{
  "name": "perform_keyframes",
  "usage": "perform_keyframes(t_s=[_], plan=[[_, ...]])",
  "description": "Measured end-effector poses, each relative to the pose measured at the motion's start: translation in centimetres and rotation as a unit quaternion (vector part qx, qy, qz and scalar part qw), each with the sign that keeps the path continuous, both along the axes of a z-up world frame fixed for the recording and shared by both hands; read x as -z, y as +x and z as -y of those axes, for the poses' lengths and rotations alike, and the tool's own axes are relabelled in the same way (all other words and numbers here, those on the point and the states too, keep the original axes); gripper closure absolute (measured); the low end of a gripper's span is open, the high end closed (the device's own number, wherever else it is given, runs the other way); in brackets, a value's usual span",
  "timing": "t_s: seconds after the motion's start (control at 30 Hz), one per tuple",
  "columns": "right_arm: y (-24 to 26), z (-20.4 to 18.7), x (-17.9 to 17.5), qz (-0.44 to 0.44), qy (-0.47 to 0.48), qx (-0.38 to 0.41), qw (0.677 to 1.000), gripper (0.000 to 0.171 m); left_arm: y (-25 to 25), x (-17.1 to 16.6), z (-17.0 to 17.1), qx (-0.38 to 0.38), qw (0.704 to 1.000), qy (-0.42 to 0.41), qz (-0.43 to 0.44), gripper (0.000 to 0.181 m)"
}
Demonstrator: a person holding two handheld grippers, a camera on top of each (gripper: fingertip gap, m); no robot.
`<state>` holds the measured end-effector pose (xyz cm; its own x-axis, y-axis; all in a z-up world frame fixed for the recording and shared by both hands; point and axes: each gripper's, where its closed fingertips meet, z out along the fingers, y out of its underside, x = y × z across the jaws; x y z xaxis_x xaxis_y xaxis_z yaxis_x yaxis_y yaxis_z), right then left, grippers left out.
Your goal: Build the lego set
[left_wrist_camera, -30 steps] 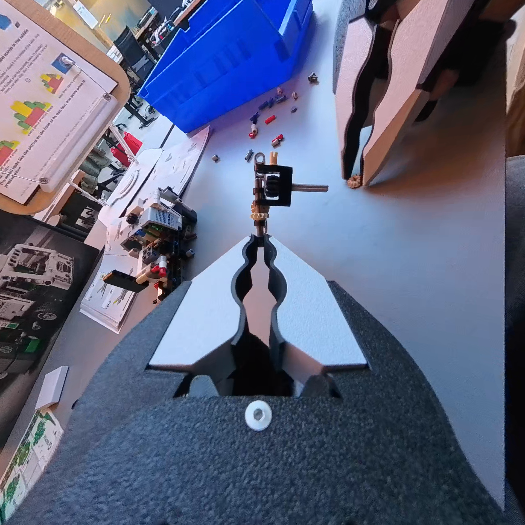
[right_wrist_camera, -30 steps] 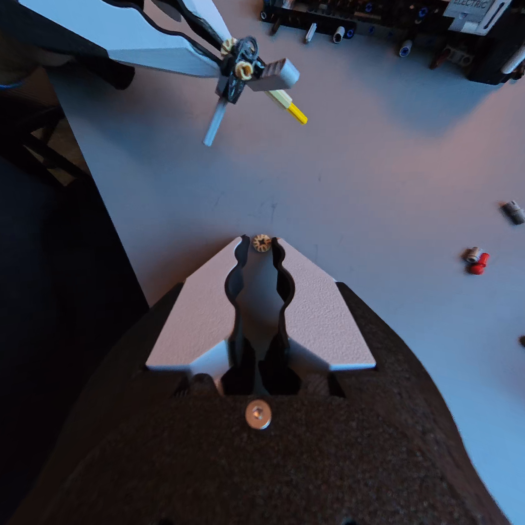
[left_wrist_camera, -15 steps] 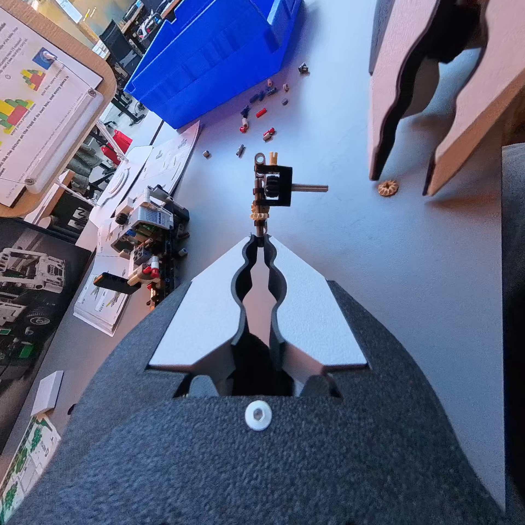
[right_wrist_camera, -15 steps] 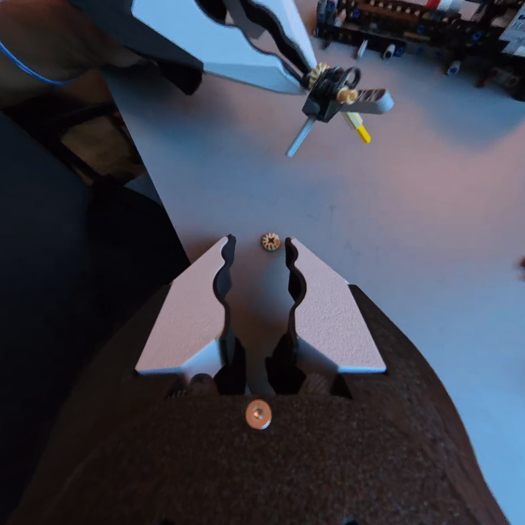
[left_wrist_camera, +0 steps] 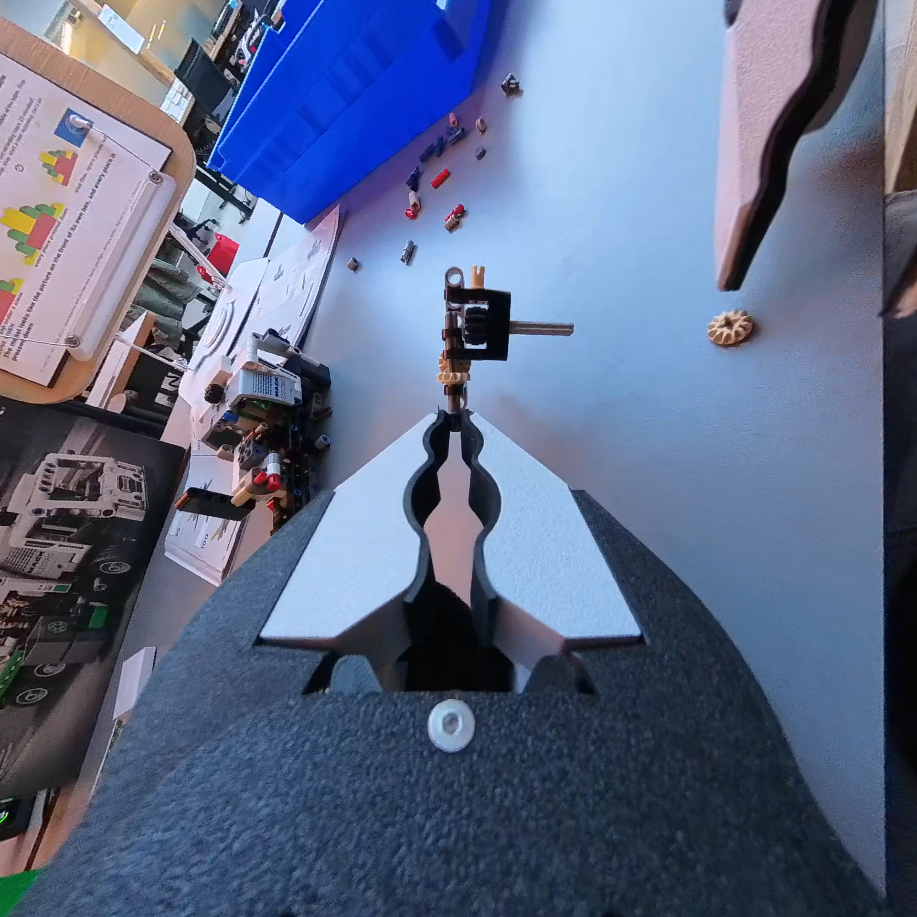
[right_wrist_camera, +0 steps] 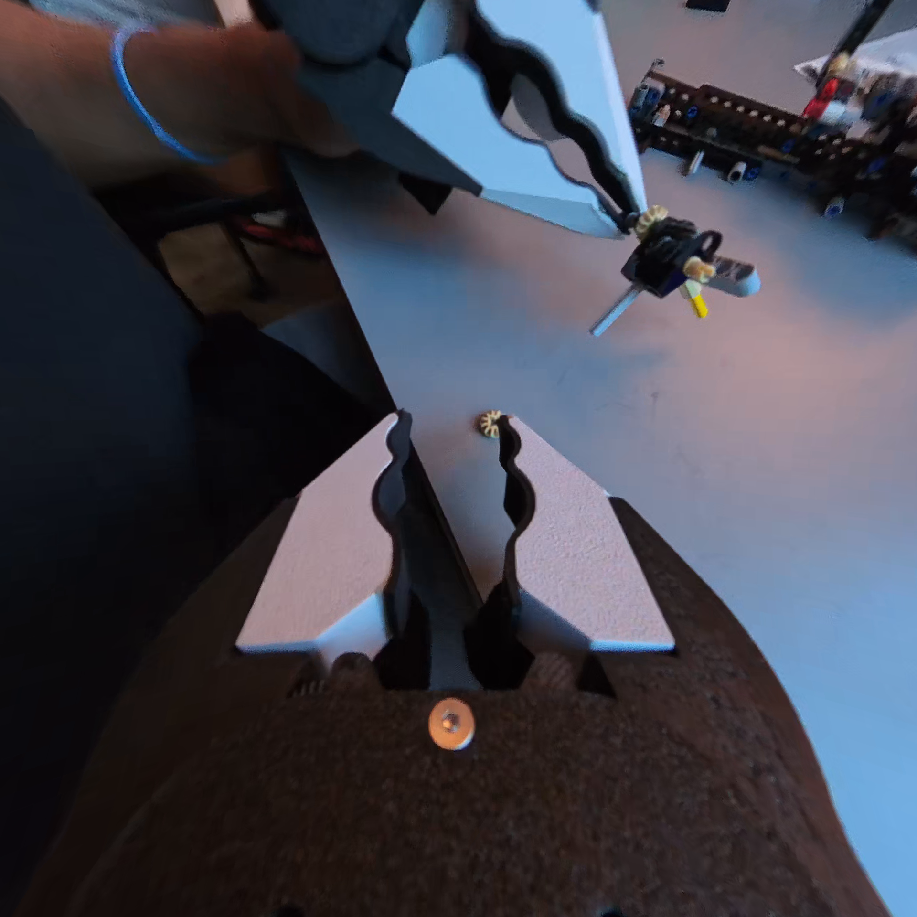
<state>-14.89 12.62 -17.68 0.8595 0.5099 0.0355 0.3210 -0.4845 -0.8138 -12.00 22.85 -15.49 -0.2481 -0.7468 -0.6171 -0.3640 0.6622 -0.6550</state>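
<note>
Grey table (left_wrist_camera: 645, 496): left hand-held gripper (left_wrist_camera: 454, 413) pinches gear assembly (left_wrist_camera: 476, 325); right hand-held gripper (right_wrist_camera: 452, 422) spread, empty, beside tan gear (right_wrist_camera: 489, 423).

Grey table (left_wrist_camera: 620, 496) in cool bluish light; blue bin (left_wrist_camera: 347, 99) behind; dark floor (right_wrist_camera: 99, 397) below.

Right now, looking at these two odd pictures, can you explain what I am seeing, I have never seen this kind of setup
A person holds two hand tools, each a two-finger gripper with a camera looking along its fingers. One picture comes from each. The left gripper is shut on a small lego assembly, a black frame with gears and a grey axle, held above the grey table. The right gripper is open, with a loose tan gear lying on the table at one fingertip. Farther off lie small loose pieces, a blue bin, a half-built model and instruction booklets.
</note>
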Motion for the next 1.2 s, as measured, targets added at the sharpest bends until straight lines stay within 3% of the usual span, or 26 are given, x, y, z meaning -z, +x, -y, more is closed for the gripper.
perform_keyframes(t_s=[0.1, 0.37, 0.67, 0.97, 1.2], plan=[[-0.1, 0.1, 0.7, 0.084, 0.005, -0.011, 0.996, 0.134, 0.0, 0.0, 0.1, 0.002, 1.000, 0.000, 0.000, 0.179], [-0.7, -0.3, 1.4, 0.115, -0.012, -0.027, 0.993, 0.126, -0.2, 0.0, 0.0, -0.002, 1.000, -0.002, -0.001, 0.179], [-1.0, 0.4, 1.4, 0.219, 0.043, -0.034, 0.974, 0.151, -0.2, 0.3, -0.1, -0.009, 1.000, 0.016, -0.005, 0.179], [-1.0, 1.3, 1.1, 0.233, 0.075, -0.026, 0.969, 0.167, -0.1, 0.5, 0.1, -0.006, 0.999, 0.031, -0.007, 0.179], [-0.3, 1.1, 0.8, 0.196, 0.086, -0.005, 0.977, 0.168, -0.1, 0.6, 0.1, -0.005, 0.999, 0.036, -0.009, 0.179]])
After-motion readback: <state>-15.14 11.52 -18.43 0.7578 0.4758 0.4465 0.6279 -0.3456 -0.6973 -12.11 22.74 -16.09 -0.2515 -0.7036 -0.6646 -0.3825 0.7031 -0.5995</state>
